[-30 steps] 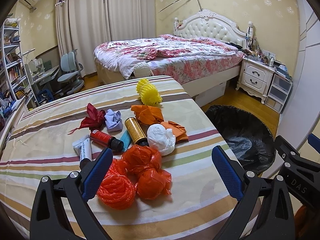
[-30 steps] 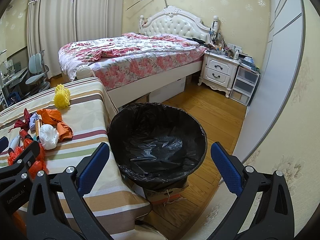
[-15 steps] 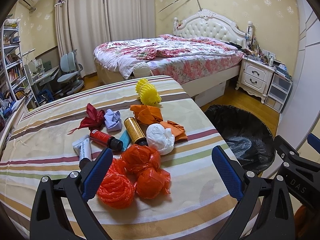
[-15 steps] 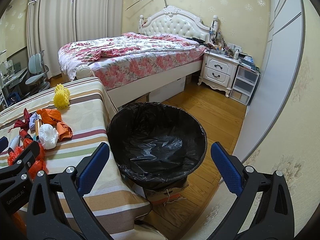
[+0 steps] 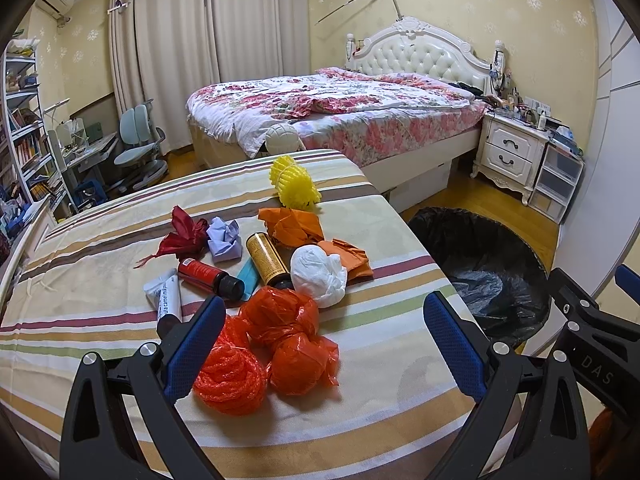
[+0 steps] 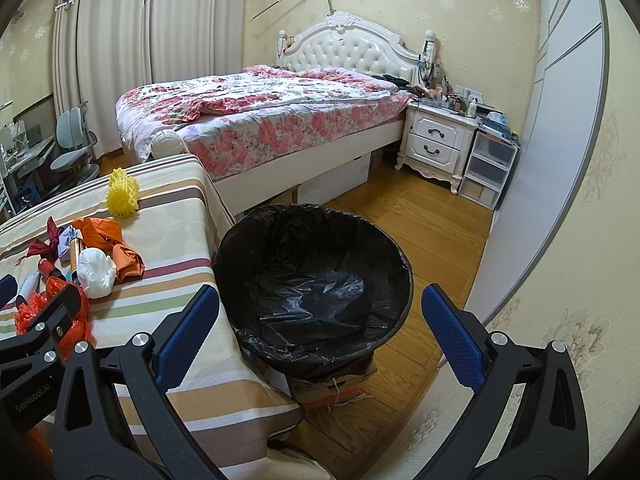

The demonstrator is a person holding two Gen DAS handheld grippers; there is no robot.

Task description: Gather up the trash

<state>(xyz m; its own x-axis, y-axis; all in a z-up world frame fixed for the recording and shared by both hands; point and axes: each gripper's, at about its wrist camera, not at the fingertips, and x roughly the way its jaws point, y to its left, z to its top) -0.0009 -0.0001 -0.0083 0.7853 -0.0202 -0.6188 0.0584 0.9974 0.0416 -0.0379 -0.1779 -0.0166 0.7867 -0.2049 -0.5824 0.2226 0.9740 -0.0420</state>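
Trash lies on a striped table (image 5: 384,396): red plastic bags (image 5: 288,332), a red net (image 5: 230,376), a white wad (image 5: 318,276), orange paper (image 5: 294,224), a gold can (image 5: 266,254), a red bottle (image 5: 208,276), a white tube (image 5: 166,300), lilac paper (image 5: 224,234), dark red paper (image 5: 178,236) and a yellow net (image 5: 294,184). A bin with a black liner (image 6: 316,280) stands on the floor right of the table. My left gripper (image 5: 324,340) is open above the red bags. My right gripper (image 6: 320,336) is open and empty over the bin.
A bed (image 6: 260,120) stands behind the table and bin. A white nightstand (image 6: 438,140) and plastic drawers (image 6: 488,168) stand at the right. A wall (image 6: 560,240) runs close on the right. A desk chair (image 5: 138,148) and shelves (image 5: 24,140) are at the left.
The left gripper has dropped very slightly over the red bags. The right gripper has not moved.
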